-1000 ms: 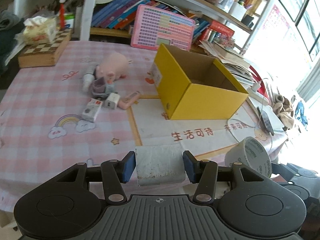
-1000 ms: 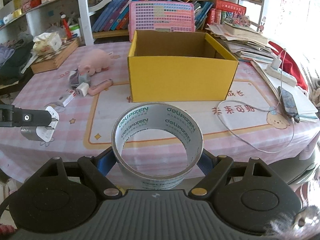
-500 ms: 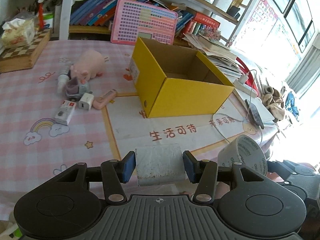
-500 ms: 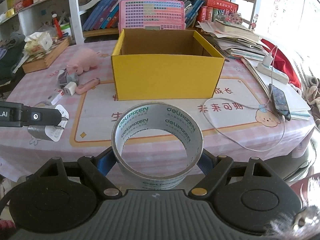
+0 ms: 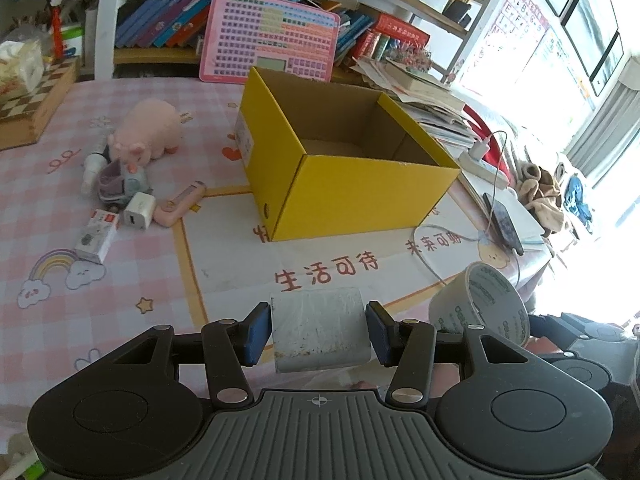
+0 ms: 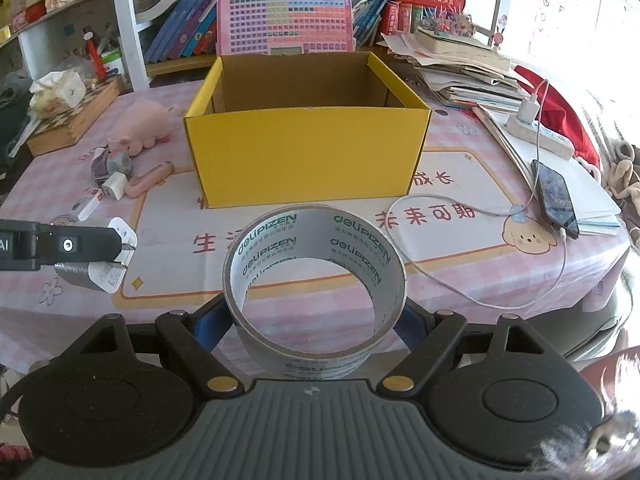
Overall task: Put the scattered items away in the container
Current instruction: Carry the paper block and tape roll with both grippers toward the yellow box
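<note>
An open yellow cardboard box [image 5: 352, 196] [image 6: 304, 152] stands mid-table, nothing visible inside. My left gripper [image 5: 318, 322] is shut on a short grey tape roll [image 5: 320, 340], held above the table's near edge; from the right wrist view this gripper [image 6: 120, 254] hangs at the left. My right gripper [image 6: 314, 324] is shut on a wide tape roll with green lettering [image 6: 360, 248] [image 5: 480, 304], in front of the box. Left of the box lie a pink plush pig [image 5: 148, 132], a grey-purple toy [image 5: 116, 182], a white charger [image 5: 138, 210], a pink handheld device [image 5: 180, 204] and a small carton [image 5: 96, 234].
A phone [image 6: 554, 200] on a white cable, a power strip [image 6: 536, 132] and stacked papers [image 6: 460, 76] lie right of the box. A pink keyboard toy [image 6: 286, 24] leans behind it. A wooden chessboard box [image 6: 76, 120] sits at the far left, bookshelves behind.
Both grippers have moved across toward the box, each keeping its tape roll. In the left wrist view the box has slid from the right to the centre.
</note>
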### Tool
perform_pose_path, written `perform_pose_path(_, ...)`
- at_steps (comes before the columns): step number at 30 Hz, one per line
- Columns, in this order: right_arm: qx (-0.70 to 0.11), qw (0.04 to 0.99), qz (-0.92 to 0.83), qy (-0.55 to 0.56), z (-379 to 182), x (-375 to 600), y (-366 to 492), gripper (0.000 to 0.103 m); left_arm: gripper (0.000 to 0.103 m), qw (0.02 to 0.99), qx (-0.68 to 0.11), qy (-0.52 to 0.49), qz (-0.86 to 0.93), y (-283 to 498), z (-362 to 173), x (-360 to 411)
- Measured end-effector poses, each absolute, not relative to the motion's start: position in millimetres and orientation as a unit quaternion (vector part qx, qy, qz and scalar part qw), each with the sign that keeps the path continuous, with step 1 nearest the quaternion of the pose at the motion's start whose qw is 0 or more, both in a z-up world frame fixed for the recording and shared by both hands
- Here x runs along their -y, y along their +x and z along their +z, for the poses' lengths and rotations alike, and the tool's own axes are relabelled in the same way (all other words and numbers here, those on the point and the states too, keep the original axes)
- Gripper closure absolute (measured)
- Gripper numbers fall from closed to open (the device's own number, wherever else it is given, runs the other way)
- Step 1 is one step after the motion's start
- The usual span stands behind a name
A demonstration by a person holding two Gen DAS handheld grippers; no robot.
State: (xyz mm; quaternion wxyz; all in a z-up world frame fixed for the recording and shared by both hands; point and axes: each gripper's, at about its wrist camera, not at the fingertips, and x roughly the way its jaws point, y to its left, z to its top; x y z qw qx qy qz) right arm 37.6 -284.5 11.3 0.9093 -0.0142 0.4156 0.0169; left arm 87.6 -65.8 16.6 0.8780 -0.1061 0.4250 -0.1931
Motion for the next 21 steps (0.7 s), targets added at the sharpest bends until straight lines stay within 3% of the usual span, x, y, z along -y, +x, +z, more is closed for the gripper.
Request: perform_pose_path(21,-0.378,0.925,0.024,-0.020,30.9,307.1,81.6,0.020,0.053,0.897,-0.375,-0.077,-0.220,125.5,35.8,99.0)
